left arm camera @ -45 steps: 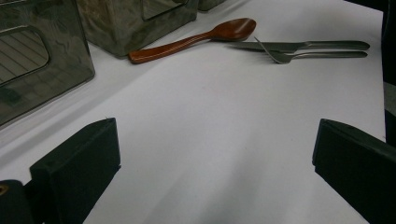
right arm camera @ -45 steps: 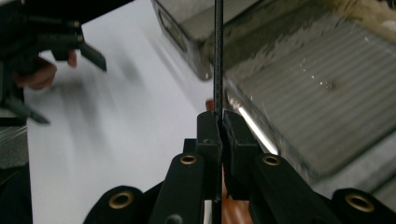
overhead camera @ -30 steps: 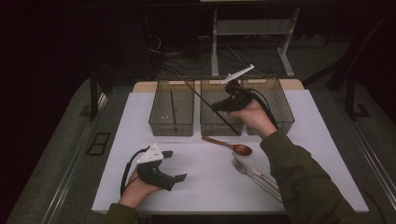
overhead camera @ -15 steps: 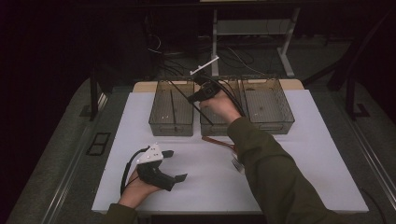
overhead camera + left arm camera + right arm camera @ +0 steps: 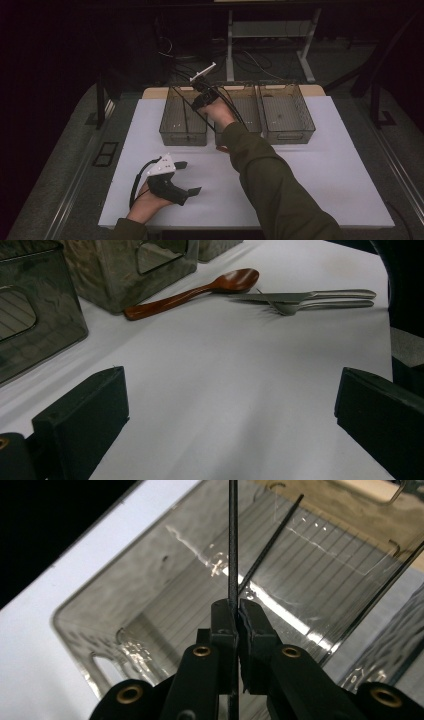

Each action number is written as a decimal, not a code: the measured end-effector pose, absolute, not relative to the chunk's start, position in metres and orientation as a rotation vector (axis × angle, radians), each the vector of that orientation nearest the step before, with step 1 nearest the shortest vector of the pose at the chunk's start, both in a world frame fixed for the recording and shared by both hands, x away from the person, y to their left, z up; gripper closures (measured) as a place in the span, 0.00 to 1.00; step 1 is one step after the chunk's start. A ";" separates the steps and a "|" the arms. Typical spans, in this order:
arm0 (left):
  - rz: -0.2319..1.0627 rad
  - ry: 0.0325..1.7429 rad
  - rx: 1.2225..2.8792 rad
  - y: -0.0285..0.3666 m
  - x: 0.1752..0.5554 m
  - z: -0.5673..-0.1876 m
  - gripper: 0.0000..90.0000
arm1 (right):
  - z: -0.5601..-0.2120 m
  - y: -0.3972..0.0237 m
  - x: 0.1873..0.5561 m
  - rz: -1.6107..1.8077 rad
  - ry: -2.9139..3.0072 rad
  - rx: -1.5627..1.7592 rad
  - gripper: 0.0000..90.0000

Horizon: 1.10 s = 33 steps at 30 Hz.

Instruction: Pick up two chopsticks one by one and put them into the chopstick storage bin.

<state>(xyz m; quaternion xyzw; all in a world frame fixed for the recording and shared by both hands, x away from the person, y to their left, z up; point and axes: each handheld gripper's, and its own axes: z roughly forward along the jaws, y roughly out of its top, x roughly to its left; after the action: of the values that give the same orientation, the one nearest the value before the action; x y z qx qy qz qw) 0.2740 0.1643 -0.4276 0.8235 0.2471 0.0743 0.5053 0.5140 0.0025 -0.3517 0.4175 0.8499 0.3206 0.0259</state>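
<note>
black chopstick (image 5: 233, 540) in right claw (image 5: 236, 611), moved left, now over left bin (image 5: 182, 121)

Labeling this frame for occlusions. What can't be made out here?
- Thin black stick held in the right gripper: far tip cut off by the top edge, right gripper view; lower end hidden behind the jaws.
- Wooden spoon, knife, fork: hidden by the right sleeve, high view.
- Left bin: contents too dark and small to tell, high view.
- Left gripper: open, holding nothing.
</note>
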 end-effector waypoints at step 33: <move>0.185 0.606 1.998 0.166 0.274 -0.428 0.00 | -0.335 -0.020 0.483 1.170 2.642 0.988 0.48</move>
<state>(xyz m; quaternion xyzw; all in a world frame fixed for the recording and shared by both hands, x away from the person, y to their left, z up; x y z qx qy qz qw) 0.2741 0.1661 -0.4276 0.8258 0.2505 0.0763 0.4995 0.4832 -0.0200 -0.3354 0.3234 0.8643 0.3827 0.0440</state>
